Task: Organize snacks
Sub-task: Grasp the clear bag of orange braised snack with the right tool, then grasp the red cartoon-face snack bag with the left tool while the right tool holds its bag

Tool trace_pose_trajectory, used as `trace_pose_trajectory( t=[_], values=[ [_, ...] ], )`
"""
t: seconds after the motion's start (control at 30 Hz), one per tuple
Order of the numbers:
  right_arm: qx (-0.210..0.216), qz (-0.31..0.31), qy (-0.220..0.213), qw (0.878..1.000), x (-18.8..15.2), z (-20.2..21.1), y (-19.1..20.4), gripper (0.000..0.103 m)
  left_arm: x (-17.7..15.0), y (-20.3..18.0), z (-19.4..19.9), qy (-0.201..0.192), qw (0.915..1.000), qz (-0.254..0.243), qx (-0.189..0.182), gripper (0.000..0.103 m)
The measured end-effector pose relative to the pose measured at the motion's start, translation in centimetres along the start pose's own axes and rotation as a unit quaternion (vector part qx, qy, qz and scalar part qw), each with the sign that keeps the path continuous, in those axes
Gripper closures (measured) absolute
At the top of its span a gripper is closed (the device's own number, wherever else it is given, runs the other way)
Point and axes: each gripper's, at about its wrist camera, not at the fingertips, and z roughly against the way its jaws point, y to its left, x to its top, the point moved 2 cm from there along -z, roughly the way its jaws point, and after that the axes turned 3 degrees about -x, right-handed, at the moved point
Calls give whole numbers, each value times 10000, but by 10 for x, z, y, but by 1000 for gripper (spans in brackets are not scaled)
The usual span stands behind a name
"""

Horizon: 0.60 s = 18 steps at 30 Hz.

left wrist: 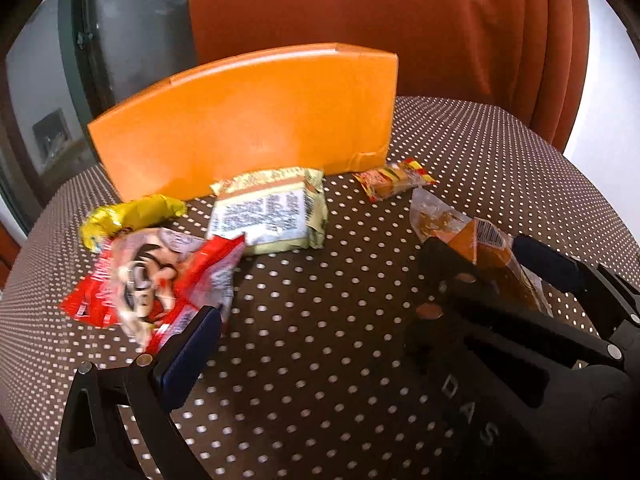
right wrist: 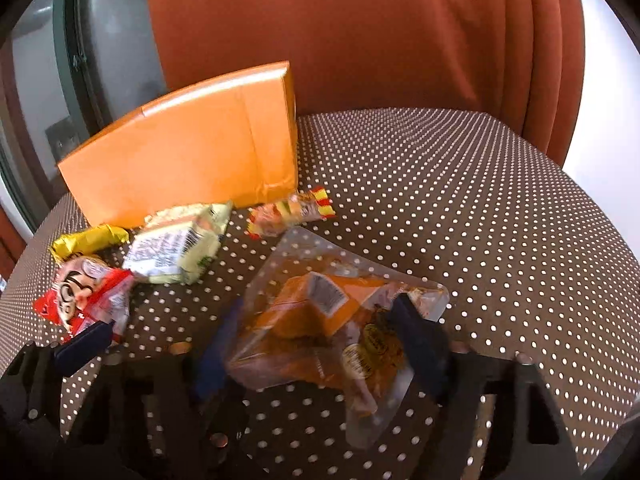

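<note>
My right gripper clamps a clear plastic packet of orange snack above the brown white-dotted tablecloth. My left gripper stands apart, its left finger touching a red cartoon-printed snack bag. Nearby lie a pale yellow wrapped block, a yellow foil packet and a small red-yellow sachet, before an upright orange cardboard box.
</note>
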Motion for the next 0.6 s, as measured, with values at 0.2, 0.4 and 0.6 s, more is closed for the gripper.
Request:
trace_pose_trajectory(
  t=[0.2, 0.4, 0.6],
  values=[
    [258, -9, -67, 9996, -1, 14, 13, 57, -4, 15, 21, -219, 9996, -14, 202, 1],
    [633, 150, -78, 9979, -2, 25, 37, 67, -7, 36, 40, -379, 9986, 12, 357, 1],
    [1055, 217, -117, 9941, 3, 29, 59, 72, -4, 63, 45, -464, 9975, 30, 536, 1]
  ],
)
